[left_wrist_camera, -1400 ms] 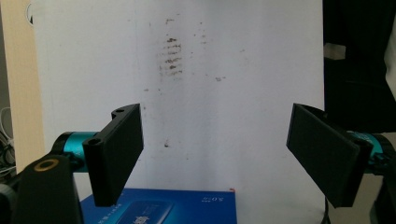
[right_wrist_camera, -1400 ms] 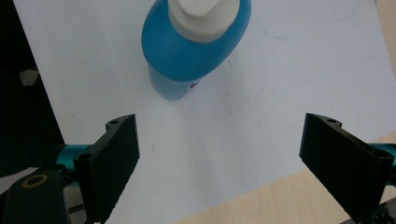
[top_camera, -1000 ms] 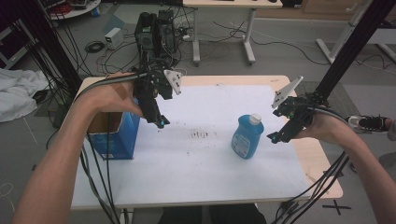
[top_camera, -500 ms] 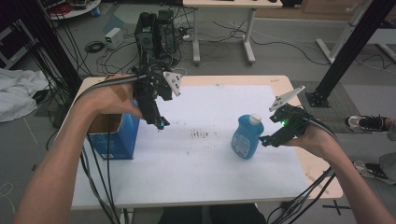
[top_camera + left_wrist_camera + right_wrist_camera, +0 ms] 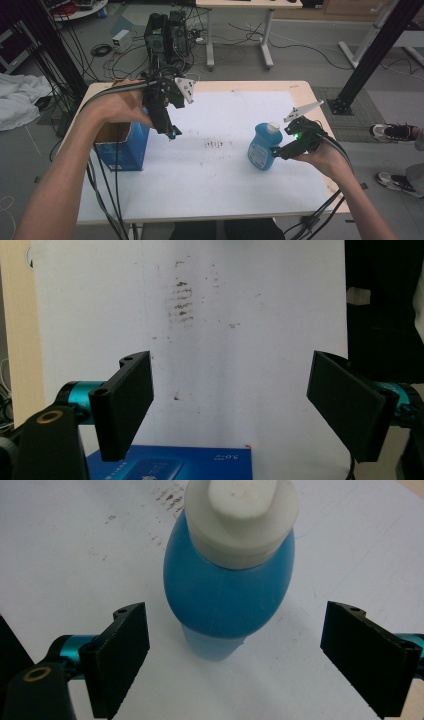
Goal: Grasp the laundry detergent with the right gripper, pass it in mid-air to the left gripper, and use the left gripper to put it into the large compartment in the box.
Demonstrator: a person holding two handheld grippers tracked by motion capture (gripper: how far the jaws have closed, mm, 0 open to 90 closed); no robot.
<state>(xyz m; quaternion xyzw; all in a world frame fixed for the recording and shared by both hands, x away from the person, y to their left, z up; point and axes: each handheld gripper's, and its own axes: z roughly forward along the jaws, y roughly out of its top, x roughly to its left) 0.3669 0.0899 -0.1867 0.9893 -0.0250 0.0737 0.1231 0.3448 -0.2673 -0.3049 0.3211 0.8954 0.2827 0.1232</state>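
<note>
Right tongs (image 5: 235,655) wide apart beside upright blue bottle (image 5: 227,595), cap up.

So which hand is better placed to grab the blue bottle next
Right. The right gripper has its fingers spread open on either side of the upright blue bottle, not touching it. The left gripper hovers open by the blue box, far across the table.
</note>
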